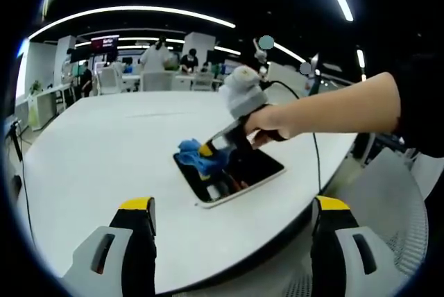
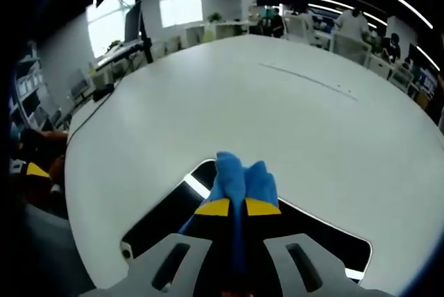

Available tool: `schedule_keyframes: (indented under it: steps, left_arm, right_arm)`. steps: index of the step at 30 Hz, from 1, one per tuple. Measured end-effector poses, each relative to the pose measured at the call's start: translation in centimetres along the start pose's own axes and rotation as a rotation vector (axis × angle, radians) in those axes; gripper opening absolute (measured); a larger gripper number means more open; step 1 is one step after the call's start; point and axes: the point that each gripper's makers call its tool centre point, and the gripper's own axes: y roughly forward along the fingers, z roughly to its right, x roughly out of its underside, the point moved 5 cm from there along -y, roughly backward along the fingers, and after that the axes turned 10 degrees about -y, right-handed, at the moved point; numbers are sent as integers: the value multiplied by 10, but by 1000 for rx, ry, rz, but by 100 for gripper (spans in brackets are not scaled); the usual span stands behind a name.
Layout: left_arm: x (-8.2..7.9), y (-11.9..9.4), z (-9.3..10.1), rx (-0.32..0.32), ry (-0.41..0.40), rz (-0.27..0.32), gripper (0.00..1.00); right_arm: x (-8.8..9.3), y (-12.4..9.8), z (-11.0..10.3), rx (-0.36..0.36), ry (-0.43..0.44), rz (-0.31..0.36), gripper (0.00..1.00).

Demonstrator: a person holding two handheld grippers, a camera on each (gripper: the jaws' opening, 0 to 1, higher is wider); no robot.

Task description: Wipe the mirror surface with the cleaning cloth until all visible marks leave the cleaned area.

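- blue crumpled cleaning cloth (image 2: 239, 172) sits clamped between the yellow-tipped jaws of the right claw (image 2: 238, 207), bunched up just past the tips.
- that cloth presses down on the dark rectangular mirror with a white rim (image 2: 326, 231), which lies flat on the broad white table (image 2: 277, 109) near its edge.
- in the left claw's view, the cloth (image 1: 198, 156) covers the far corner of the mirror (image 1: 257, 168), and the right claw (image 1: 216, 146) reaches in from the right, gripped by a person's hand (image 1: 267, 123).
- bright strips reflect in the mirror glass beside the cloth.
- left claw (image 1: 232, 207) hangs above the near table (image 1: 104, 151) edge with its jaws wide apart and nothing between them, well short of the mirror.
- a black cable (image 1: 316, 151) runs down across the table past the mirror.
- behind the table, white chairs (image 1: 156, 80) and several people (image 1: 154, 54) stand in an office under long ceiling lights (image 1: 139, 14).
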Motion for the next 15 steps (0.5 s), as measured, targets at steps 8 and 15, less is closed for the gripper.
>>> schedule_keyframes:
  steps: [8, 15]
  left_arm:
    - [0, 0, 0, 1, 0, 1, 93]
    - [0, 0, 0, 3, 1, 1, 93]
  right_arm:
    - [2, -6, -9, -22, 1, -3, 0]
    - [9, -13, -19, -31, -23, 20, 0]
